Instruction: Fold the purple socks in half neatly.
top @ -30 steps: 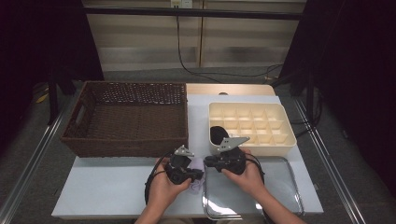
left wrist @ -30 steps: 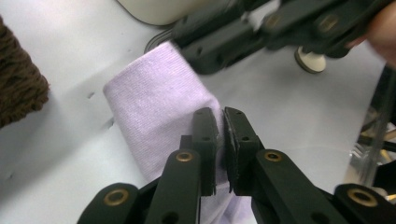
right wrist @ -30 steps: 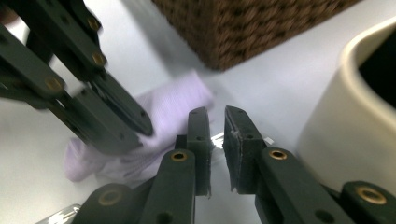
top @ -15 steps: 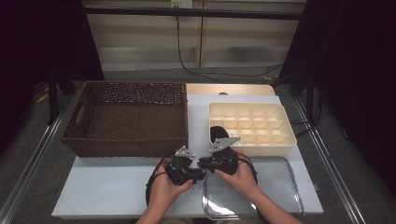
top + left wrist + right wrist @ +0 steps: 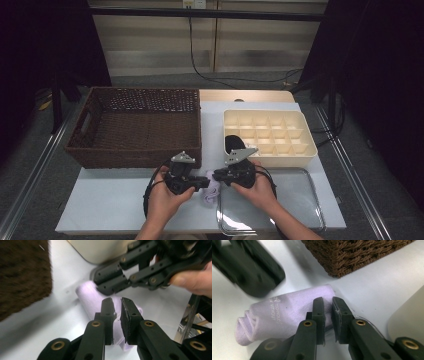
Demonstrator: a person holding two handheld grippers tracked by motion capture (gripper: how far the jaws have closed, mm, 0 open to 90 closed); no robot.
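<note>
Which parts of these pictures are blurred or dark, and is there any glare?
High view: dark at both sides, with glare on the clear tray. Left gripper view: the wicker basket and the right tongs are blurred. Right gripper view: the left tongs are blurred, while the lilac cloth is sharp.

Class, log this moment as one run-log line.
left gripper: shut on lilac cloth | right gripper: shut on lilac cloth | cloth: folded, on table, beside wicker basket

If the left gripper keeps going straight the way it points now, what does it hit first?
Most likely the folded lilac cloth, which lies right at the left gripper jaws. Past it sits the right gripper. Depth is hard to judge here.
</note>
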